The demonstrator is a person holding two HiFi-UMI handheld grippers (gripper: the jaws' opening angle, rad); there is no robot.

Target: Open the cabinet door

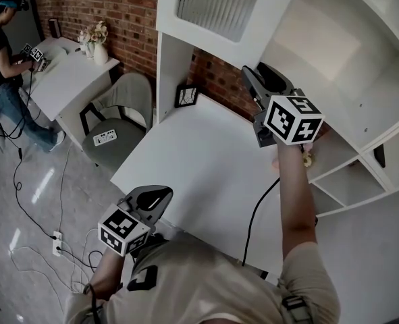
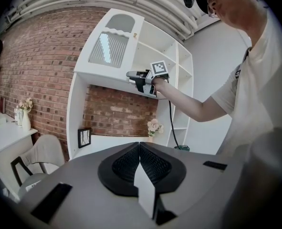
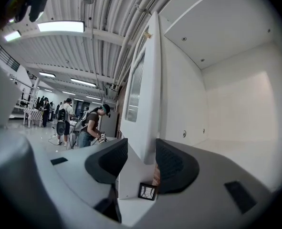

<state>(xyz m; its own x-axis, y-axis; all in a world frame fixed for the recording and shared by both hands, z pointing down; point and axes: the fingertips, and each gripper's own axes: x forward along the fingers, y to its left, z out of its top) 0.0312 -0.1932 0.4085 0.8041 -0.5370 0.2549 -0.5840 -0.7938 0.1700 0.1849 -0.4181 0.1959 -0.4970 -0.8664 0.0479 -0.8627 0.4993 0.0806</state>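
Nearest me, low on the left, the left tool (image 1: 153, 198) hangs by my body at the bench's near edge. Its jaws are pressed together with nothing between them. Beyond it the white bench (image 1: 206, 167) stretches away to a brick wall.

Farther off and higher on the right, my right arm reaches up to the cabinet door (image 1: 275, 11). The door is a tall white panel with a ribbed glass window, and it stands out from the cabinet (image 1: 351, 106) so the open shelf behind it shows. The right tool (image 1: 253, 81) points level, straight at the door's free edge. That edge runs upright between the tool's spread jaws, and the pads do not seem to press on it. I judge the right hand is the one placed for any further swing, since the left is well apart from the door.
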